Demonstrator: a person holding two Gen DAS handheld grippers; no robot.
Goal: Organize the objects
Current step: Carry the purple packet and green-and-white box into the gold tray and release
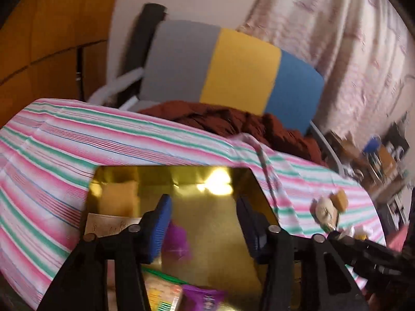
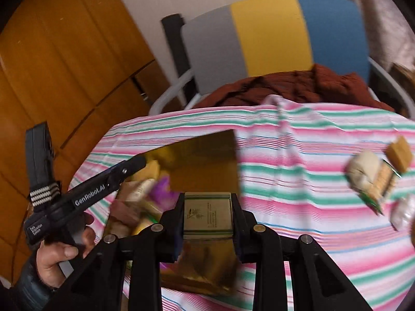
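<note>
Right claw [image 2: 207,216] grips packet [image 2: 207,215]; "GenRobot.AI" legible.

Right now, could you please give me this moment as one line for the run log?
left gripper: open over shiny gold tray | right gripper: shut on flat olive-gold packet | loose snacks: on striped cloth

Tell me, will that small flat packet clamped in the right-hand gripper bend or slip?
The small flat greenish-beige packet probably stays fairly stiff: it spans the right gripper without sagging. Its glossy wrapper may be slippery. It looks light, being thin like the snack packets on the striped tablecloth.
</note>
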